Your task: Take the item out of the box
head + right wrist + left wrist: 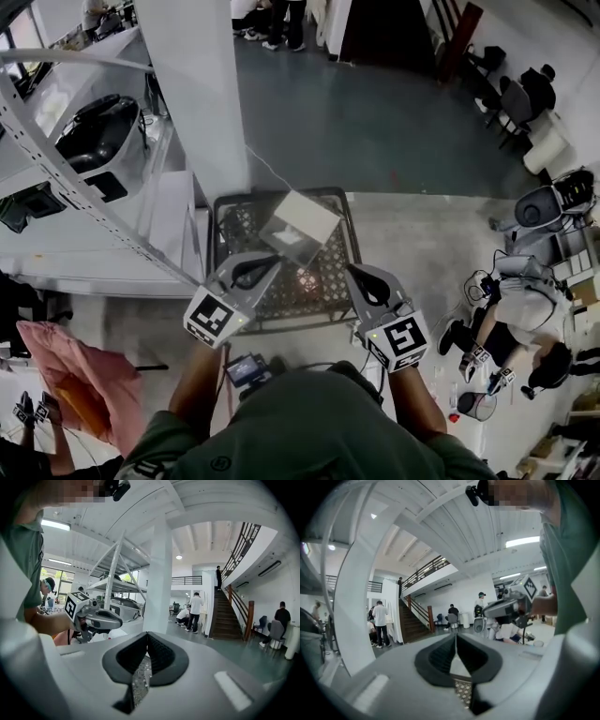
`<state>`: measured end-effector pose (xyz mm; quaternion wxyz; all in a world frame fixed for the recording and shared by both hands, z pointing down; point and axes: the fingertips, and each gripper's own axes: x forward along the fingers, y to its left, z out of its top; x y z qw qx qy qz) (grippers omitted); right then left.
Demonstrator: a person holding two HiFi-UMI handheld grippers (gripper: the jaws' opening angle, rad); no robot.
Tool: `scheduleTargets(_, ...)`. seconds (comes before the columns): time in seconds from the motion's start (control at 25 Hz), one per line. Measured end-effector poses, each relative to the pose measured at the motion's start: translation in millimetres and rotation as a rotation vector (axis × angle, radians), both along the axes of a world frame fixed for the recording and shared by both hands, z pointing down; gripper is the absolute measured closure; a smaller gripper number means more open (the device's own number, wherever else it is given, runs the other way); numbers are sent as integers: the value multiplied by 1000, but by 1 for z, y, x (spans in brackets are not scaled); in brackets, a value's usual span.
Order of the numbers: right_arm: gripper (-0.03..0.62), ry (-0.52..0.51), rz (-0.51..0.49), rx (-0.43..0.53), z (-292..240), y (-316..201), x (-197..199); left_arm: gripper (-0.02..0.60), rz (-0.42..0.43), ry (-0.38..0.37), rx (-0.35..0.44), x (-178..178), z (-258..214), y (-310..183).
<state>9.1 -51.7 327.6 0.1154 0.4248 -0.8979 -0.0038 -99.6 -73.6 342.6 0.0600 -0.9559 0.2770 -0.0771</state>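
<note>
Left gripper [253, 274] and right gripper [372, 287] are both closed on nothing, held over the mesh tabletop [323, 295]. The pale box [298, 228] lies at frame centre, just beyond them; its item is not visible. It looks light and thin-walled, so grip an edge gently.

right gripper [146, 639]: jaws pressed together, nothing between them. Mesh [136, 684] shows through the gap under them. White pillar [157, 583] is dead ahead. Left of the pillar: left gripper [111, 618], with its marker cube [75, 604] facing the camera. Right of the pillar: person in white shirt [194, 609] standing, staircase [229, 616] beyond.
</note>
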Motion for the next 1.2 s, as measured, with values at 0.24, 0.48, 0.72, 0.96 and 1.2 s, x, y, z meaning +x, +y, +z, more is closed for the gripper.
scheduleTargets(0.24,586,11,-44,-29,13,-24,-10,565,-21,-2,-27,-4,16,-22)
scheduleTargets(0.48,586,-19,-113,-34,25,-70,17,563,-95,-37,-44,21,29,-65)
scheduleTargets(0.72,586,-38,-218,-58,40,-125,30,563,-205,-43,-100,37,41,-110)
scheduleTargets(0.96,586,-54,-327,-87,60,-160,34,562,-283,-89,-111,49,58,-138)
scheduleTargets(1.2,586,-83,-401,-101,72,-182,42,558,-345,-125,-129,60,70,-154)
